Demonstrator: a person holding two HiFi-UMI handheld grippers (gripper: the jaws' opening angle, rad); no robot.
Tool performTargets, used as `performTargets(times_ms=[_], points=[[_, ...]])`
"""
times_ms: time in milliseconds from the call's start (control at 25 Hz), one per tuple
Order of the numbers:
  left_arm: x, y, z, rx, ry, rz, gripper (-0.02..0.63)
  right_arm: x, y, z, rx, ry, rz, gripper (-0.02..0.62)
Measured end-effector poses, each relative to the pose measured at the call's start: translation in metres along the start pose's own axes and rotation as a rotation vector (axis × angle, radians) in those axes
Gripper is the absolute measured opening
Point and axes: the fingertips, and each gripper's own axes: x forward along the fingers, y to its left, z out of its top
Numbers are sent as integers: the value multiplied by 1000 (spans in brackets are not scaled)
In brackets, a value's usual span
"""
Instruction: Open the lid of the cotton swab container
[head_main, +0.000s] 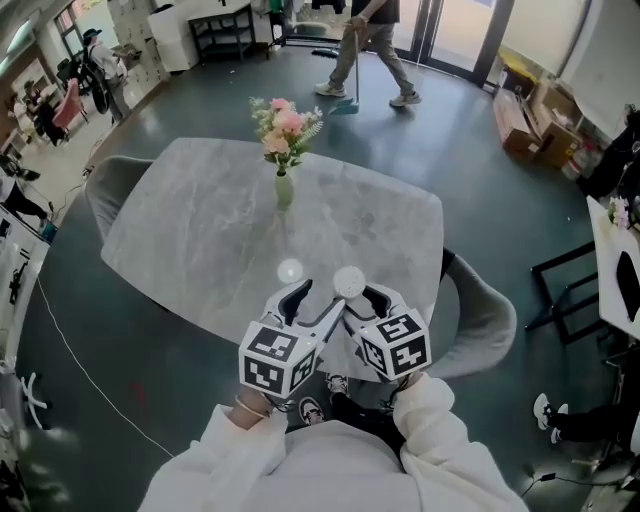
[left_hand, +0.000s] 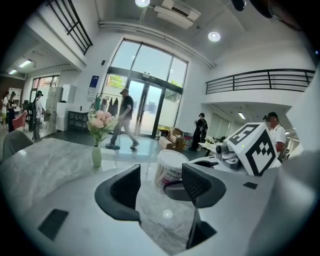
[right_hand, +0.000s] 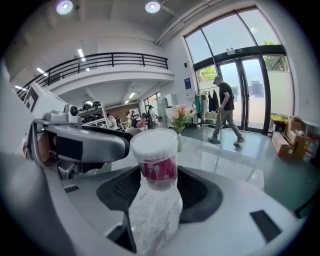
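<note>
Upright cotton swab container (right_hand: 155, 155) is clamped in the fingers of the right gripper (right_hand: 157, 183), near the worktop (head_main: 200, 220) edge. Fingers of the left gripper (left_hand: 162, 182) stand apart, empty, just beside it. The lid is best pinched at its rim, with the container held steady.

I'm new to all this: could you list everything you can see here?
table: one, grey marble, centre
vase of flowers: one, pale green vase, pink blooms, table's far side
cotton swab container: one, white with pink label, between the right tool's jaws
chairs: two, grey, either side of table
person: one, dark top, walking beyond table
left tool: one, grey, jaws open, empty
right tool: one, grey, closed on container
sleeves: two, white, bottom
</note>
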Motion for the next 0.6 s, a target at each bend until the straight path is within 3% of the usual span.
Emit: performTargets(times_ms=[440, 600], points=[[17, -16, 18, 130, 31, -47, 249, 10, 11, -3, -46, 34, 31, 284], [21, -16, 19, 135, 54, -38, 249, 10, 14, -2, -54, 40, 24, 283]])
